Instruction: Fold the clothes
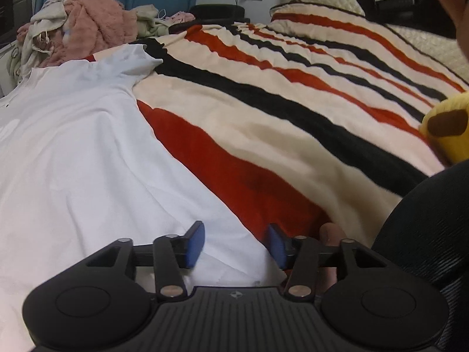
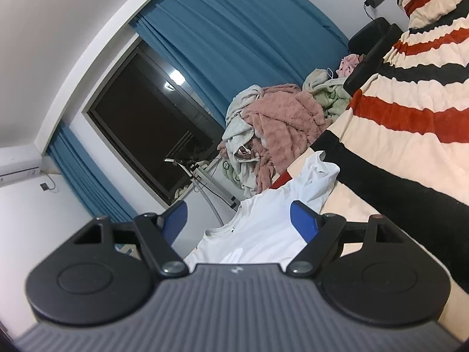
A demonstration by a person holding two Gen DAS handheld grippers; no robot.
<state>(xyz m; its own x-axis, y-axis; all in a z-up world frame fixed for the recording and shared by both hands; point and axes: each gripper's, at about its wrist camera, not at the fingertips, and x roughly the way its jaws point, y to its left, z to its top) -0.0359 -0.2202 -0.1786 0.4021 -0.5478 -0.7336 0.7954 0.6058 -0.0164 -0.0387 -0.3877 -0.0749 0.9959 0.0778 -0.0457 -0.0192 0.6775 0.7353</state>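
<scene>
A white T-shirt (image 1: 82,146) lies spread flat on the striped blanket (image 1: 293,123), collar toward the far left and one short sleeve (image 1: 129,61) pointing away. My left gripper (image 1: 236,245) is open and empty, low over the shirt's near hem corner, blue pads apart. In the right wrist view the same shirt (image 2: 263,234) shows with its collar and sleeve (image 2: 319,173). My right gripper (image 2: 239,223) is open and empty, raised and tilted above the shirt's collar end.
A heap of pink and beige clothes (image 1: 79,26) sits at the far end of the bed, also in the right wrist view (image 2: 278,129). A yellow plush toy (image 1: 448,129) lies at the right. A black chair back (image 1: 433,234) stands near right. Blue curtains (image 2: 234,38) and a window are behind.
</scene>
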